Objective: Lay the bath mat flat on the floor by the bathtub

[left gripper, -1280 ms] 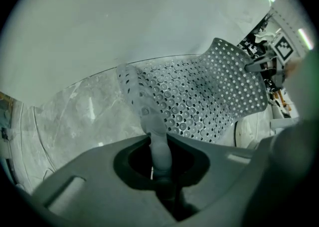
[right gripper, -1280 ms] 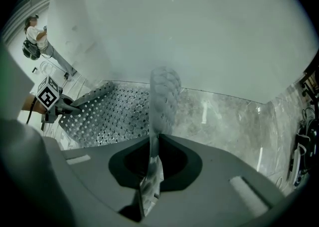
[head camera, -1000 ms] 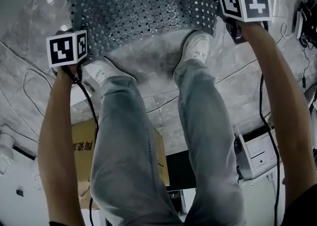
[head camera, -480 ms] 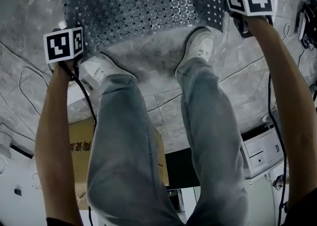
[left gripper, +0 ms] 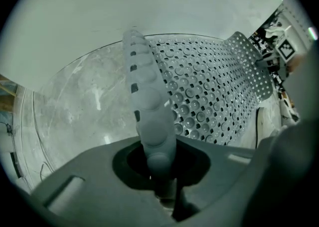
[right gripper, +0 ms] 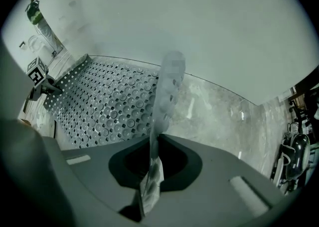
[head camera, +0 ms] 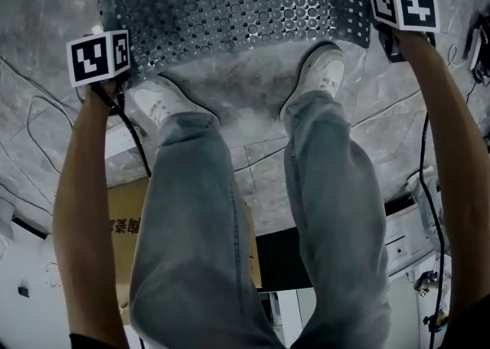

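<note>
Grips the perforated bath mat (head camera: 230,3) at its two near corners, both grippers pointing straight down at it. At the mat's near left corner, the left gripper (left gripper: 160,166), fingers closed on a strip of mat that curls up and out from between them. At the mat's near right corner, the right gripper (right gripper: 149,183), fingers pinched tight on a thin upturned edge of the mat. Beyond the fingers, the rest of the mat spread across the marbled floor (head camera: 253,91) toward a pale smooth wall (left gripper: 149,7) along the mat's far edge, with only the near edge lifted. Just beside that near edge, a white left shoe (head camera: 157,102) and a white right shoe (head camera: 325,72) under grey jeans (head camera: 191,210). Well away from the mat, behind the legs, a brown cardboard box (head camera: 126,225).
</note>
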`<state>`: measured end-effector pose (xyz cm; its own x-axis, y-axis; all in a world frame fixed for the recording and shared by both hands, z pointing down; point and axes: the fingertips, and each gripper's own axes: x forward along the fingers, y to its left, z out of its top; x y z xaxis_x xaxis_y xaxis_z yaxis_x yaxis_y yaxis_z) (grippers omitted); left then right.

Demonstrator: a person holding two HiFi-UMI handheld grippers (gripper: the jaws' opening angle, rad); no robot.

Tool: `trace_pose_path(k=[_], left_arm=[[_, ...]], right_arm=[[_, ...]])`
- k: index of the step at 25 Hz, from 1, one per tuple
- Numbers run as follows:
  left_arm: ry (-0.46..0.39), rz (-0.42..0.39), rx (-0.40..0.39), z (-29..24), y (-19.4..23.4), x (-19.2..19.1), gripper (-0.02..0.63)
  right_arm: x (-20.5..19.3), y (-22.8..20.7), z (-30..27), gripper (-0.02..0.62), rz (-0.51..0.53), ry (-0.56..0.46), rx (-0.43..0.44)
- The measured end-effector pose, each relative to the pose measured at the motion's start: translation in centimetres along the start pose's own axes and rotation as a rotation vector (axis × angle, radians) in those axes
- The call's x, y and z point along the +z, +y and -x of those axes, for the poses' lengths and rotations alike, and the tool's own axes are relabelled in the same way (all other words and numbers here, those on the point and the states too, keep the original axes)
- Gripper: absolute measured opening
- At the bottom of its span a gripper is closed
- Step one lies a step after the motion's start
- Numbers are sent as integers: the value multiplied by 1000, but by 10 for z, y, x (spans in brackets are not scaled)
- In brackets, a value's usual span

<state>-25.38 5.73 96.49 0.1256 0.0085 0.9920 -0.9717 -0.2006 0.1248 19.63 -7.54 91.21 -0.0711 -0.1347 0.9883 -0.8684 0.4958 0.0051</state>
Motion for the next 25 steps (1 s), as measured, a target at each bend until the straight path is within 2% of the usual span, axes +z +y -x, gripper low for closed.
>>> trace_pose_path(k=[7,14,22,25], left_arm=[[-11,19,11,-11,5,-3,47],[-52,15,1,-20,9,-3,62],[-42,32,-38,-22,9,-3,67],[-45,36,-40,-22,10,-3,71]], right_arm=[[-13,3,-10,20,63,33,-60],[-20,-12,-26,21,54,37,-108],[-31,-42,-39,20,-71,33,-154],[-35,-45,-48,28,-115,39,-147]])
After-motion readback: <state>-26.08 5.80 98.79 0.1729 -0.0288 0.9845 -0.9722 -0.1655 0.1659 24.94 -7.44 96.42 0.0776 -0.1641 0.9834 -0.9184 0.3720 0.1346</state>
